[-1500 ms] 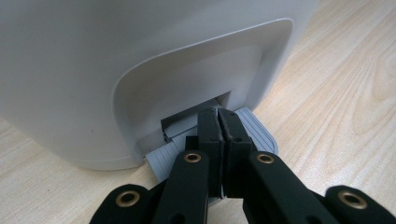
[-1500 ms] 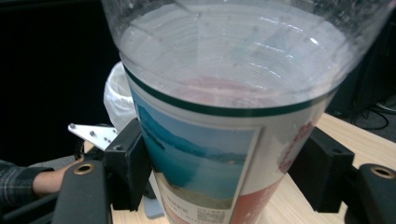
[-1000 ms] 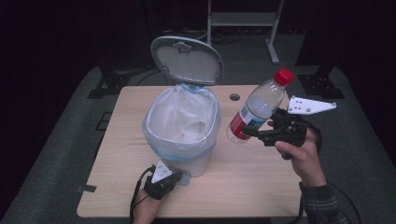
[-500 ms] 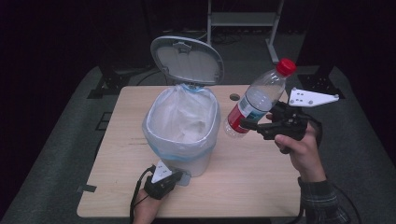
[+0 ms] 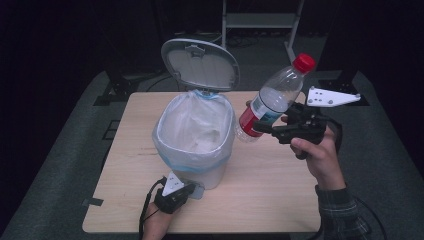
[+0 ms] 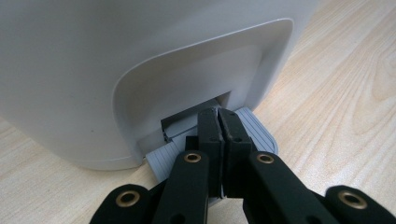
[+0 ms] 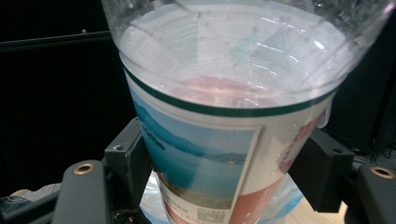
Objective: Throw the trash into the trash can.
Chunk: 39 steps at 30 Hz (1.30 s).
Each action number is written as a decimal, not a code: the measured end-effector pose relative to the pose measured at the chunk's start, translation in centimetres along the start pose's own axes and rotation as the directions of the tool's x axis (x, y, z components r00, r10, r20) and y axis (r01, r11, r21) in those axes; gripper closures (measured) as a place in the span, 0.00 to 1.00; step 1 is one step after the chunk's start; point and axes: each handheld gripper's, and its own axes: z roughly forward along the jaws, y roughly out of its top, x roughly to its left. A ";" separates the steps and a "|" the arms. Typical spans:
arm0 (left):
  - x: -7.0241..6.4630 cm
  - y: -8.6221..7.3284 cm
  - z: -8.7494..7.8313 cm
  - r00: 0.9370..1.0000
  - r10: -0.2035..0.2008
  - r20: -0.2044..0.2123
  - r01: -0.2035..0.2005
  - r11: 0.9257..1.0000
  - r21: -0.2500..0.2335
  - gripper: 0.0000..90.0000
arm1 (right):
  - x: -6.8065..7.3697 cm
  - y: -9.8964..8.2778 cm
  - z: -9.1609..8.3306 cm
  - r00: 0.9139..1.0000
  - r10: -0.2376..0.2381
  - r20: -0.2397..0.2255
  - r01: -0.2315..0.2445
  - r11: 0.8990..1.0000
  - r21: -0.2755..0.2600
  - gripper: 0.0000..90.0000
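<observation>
- Fingers, right gripper (image 5: 257,126): clamped on my plastic bottle (image 5: 274,98), at the label.
- Fingers, left gripper (image 5: 192,188): pressed together, on bin pedal (image 6: 254,130).
- Bottle: light, thin-walled, probably crushable; hold mid-body.

Clear red-capped plastic bottle (image 5: 274,100), tilted, lifted beside open lined bin (image 5: 195,137)

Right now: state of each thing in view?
bin lid: open, standing up
bin liner: fitted over the rim
pedal: under the shut left gripper
water bottle: capped, tilted, held off the table
right gripper: shut on the bottle
</observation>
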 end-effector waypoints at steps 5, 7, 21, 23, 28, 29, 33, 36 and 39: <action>0.0 0.0 0.0 1.000 0.002 0.000 -0.002 1.000 0.001 0.99 | -0.1 0.3 0.4 1.000 0.001 -0.004 -0.001 1.000 -0.002 0.31; 0.0 0.0 0.0 1.000 0.000 0.000 0.000 1.000 0.000 0.99 | -0.1 0.4 0.6 1.000 0.001 -0.010 -0.001 1.000 -0.006 0.31; 0.0 0.0 0.0 1.000 0.000 0.000 0.000 1.000 0.000 0.99 | -0.3 1.0 2.3 0.999 0.016 -0.036 -0.017 1.000 -0.011 0.31; 0.0 0.0 0.0 1.000 -0.001 0.001 0.001 1.000 0.000 0.99 | -0.3 1.1 2.6 0.999 0.020 -0.040 -0.020 1.000 -0.008 0.31; 0.0 0.0 0.0 1.000 -0.001 0.001 0.001 1.000 0.000 0.99 | -0.3 1.1 3.5 0.998 0.022 -0.051 -0.022 1.000 -0.009 0.31; 0.0 0.0 0.0 1.000 -0.001 0.001 0.001 1.000 0.000 0.99 | -0.3 1.1 3.6 0.998 0.021 -0.051 -0.021 1.000 -0.010 0.31; 0.0 0.0 0.0 1.000 -0.002 0.001 0.002 1.000 0.000 0.99 | -0.3 1.1 4.2 0.998 0.030 -0.059 -0.030 1.000 -0.009 0.31; 0.0 0.0 0.0 1.000 -0.002 0.001 0.002 1.000 -0.001 0.99 | -0.3 1.1 4.7 0.997 0.029 -0.067 -0.029 1.000 -0.010 0.31; 0.0 0.0 0.0 1.000 -0.002 0.001 0.002 1.000 -0.001 0.99 | -0.3 1.1 5.1 0.997 0.035 -0.073 -0.036 0.999 -0.009 0.31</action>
